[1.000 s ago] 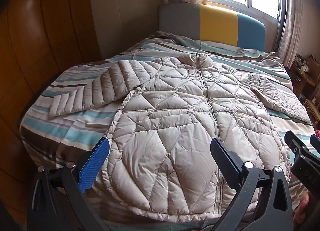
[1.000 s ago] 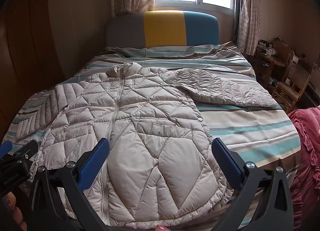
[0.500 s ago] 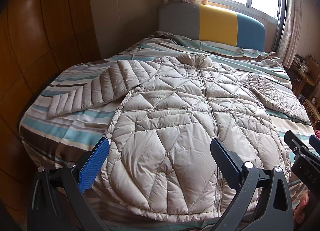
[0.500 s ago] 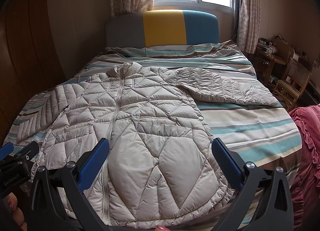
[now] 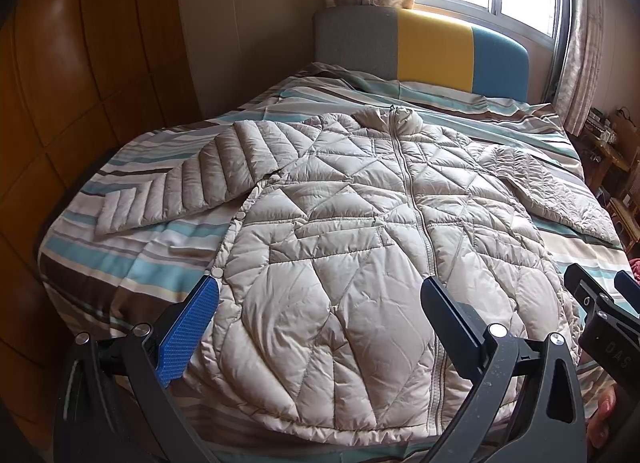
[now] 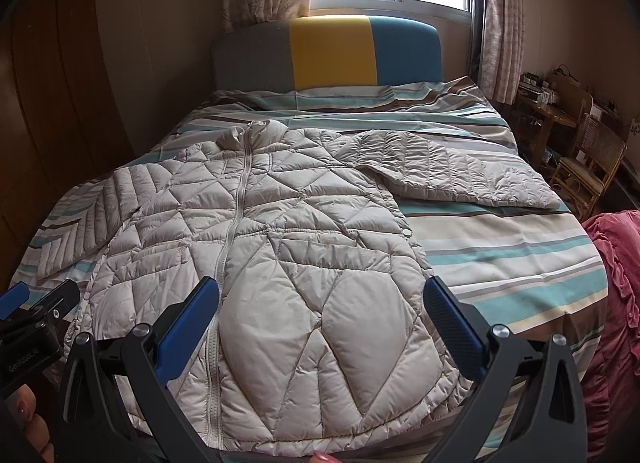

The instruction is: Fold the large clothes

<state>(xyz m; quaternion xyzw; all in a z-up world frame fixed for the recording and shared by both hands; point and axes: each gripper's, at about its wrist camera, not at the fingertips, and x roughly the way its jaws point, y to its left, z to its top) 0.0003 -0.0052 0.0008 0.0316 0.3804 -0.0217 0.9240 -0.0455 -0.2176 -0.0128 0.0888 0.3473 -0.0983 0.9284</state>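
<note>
A beige quilted puffer jacket (image 5: 360, 231) lies flat and zipped, front up, on the striped bed cover (image 5: 132, 259), collar toward the grey, yellow and blue headboard (image 5: 432, 47) and both sleeves spread outward. Only the left wrist view shows the wooden wardrobe panels (image 5: 60, 103) beside the bed and the full left sleeve; only the right wrist view shows the wicker chair (image 6: 592, 167), the cluttered wooden side table (image 6: 548, 111) and a crimson ruffled fabric (image 6: 612, 303) at the bed's right edge. The left gripper (image 5: 320, 299) hovers above the jacket's hem with its jaws spread wide and nothing between them; the right gripper (image 6: 320, 299) hangs likewise over the hem, released and empty. Each camera catches the other tool at its frame edge: the letters "DAS" read on the black body in the left view, and "GemRoboAI", roughly legible, in the right view. Fingertips (image 6: 24, 411) curl around that handle at the lower left.
</note>
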